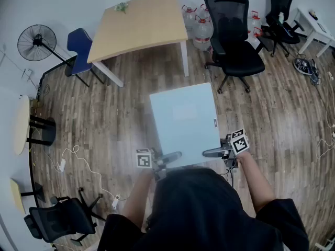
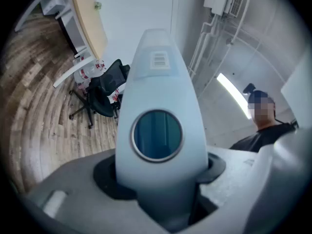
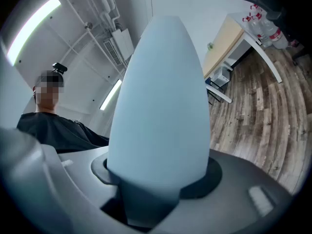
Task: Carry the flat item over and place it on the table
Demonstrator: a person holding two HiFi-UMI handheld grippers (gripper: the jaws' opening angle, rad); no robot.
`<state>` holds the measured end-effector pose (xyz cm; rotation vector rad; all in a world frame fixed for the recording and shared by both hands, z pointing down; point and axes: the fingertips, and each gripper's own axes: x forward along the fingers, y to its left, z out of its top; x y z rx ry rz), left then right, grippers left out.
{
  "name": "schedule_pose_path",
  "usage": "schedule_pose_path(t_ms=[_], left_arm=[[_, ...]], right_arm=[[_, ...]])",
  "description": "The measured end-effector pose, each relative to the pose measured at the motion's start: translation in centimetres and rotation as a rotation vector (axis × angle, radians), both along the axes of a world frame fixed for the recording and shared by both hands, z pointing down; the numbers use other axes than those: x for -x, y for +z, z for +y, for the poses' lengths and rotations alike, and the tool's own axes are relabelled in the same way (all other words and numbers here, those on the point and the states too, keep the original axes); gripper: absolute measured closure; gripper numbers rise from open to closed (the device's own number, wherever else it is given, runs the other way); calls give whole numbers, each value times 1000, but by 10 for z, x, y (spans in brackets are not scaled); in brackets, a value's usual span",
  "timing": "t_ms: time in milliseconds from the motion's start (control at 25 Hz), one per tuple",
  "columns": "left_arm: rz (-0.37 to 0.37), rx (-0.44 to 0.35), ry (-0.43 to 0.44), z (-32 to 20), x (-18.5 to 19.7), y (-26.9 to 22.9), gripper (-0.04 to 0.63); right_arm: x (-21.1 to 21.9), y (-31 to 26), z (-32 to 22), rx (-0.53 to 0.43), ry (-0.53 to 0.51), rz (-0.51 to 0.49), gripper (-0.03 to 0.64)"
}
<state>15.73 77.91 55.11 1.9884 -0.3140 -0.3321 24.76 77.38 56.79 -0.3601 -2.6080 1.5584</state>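
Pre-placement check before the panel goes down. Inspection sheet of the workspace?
Surface: wooden table ahead, small green item near its far edge.
Job's things: flat panel carried above the floor, not yet at the table.
Clutter: water bottles beside the table.
Grippers: left gripper and right gripper each clamp the flat panel's near edge.
Cables: white cable loose on the floor, left.
Surroundings: black office chair, blue chair, fan.
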Motion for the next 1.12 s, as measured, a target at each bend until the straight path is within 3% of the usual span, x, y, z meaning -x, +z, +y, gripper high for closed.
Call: schedule_pose_path(t_ms=[320,640,920,1120], left_arm=[[2,23,-2,-19,-12,2,291],[-42,65,7,-38,-9,15,291],[-18,80,19,-87,-3,28,290],[-5,82,47,-150,27,35,285]], right_arm=[[-12,0,-16,52,28,-1,322],[-10,11,-33,108,54,-12,319],[-1,26,-79,120,72,-7,330],[27,31,-140,127,107,18,331]])
